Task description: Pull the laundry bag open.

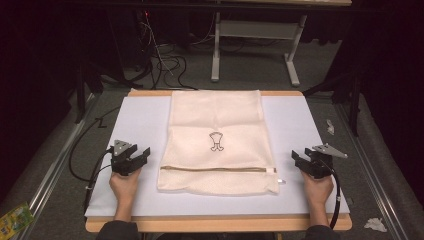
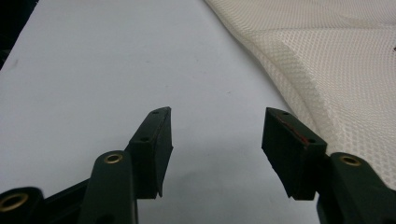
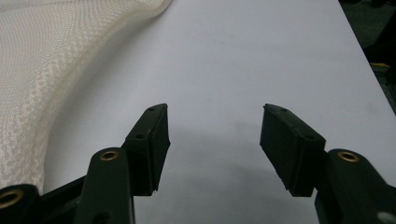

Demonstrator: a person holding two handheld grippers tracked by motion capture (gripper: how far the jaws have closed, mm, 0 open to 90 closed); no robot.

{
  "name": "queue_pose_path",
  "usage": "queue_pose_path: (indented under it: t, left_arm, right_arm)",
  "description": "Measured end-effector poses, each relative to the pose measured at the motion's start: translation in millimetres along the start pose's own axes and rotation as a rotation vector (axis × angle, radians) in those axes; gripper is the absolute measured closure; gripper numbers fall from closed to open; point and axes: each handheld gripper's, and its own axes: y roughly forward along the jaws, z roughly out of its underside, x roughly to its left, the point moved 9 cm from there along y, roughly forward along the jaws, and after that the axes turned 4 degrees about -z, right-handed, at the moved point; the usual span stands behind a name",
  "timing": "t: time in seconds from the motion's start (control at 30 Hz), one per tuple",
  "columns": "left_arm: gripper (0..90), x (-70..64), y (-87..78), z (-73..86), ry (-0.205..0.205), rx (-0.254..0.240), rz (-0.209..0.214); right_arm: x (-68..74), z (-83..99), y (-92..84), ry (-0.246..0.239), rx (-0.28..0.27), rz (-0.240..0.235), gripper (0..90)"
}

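Note:
A cream mesh laundry bag (image 1: pixel 215 125) lies flat on the white mat (image 1: pixel 140 115), with a small dark figure printed in its middle. Its zipper (image 1: pixel 215 169) runs across near the front edge, the pull (image 1: pixel 278 180) at the right end. My left gripper (image 1: pixel 141 155) rests on the mat just left of the bag, open with nothing between its jaws. In the left gripper view, the left gripper (image 2: pixel 217 128) has the bag's mesh (image 2: pixel 345 70) to its right. My right gripper (image 1: pixel 300 159) sits right of the bag, open and empty. In the right gripper view, the right gripper (image 3: pixel 215 123) has the mesh (image 3: pixel 37 70) to its left.
The mat lies on a wooden tabletop (image 1: pixel 215 223). Beyond the table, cables (image 1: pixel 165 65) trail on the grey floor by a metal table frame (image 1: pixel 255 30). Crumpled paper (image 1: pixel 375 224) lies at the floor's right, a green packet (image 1: pixel 12 217) at its left.

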Motion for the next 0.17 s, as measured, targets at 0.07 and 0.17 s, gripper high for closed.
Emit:
queue_pose_path:
  t: [0.07, 0.17]
  left_arm:
    - [43.1, 0.0, 0.2, 0.0, -0.001, 0.0, 0.0]
    - [42.9, 0.0, 0.4, 0.1, -0.002, 0.002, 0.0]
  right_arm:
    - [0.0, 0.1, 0.1, -0.002, 0.002, 0.0, 42.9]
    - [-0.1, 0.1, 0.4, 0.0, 0.003, -0.005, 41.8]
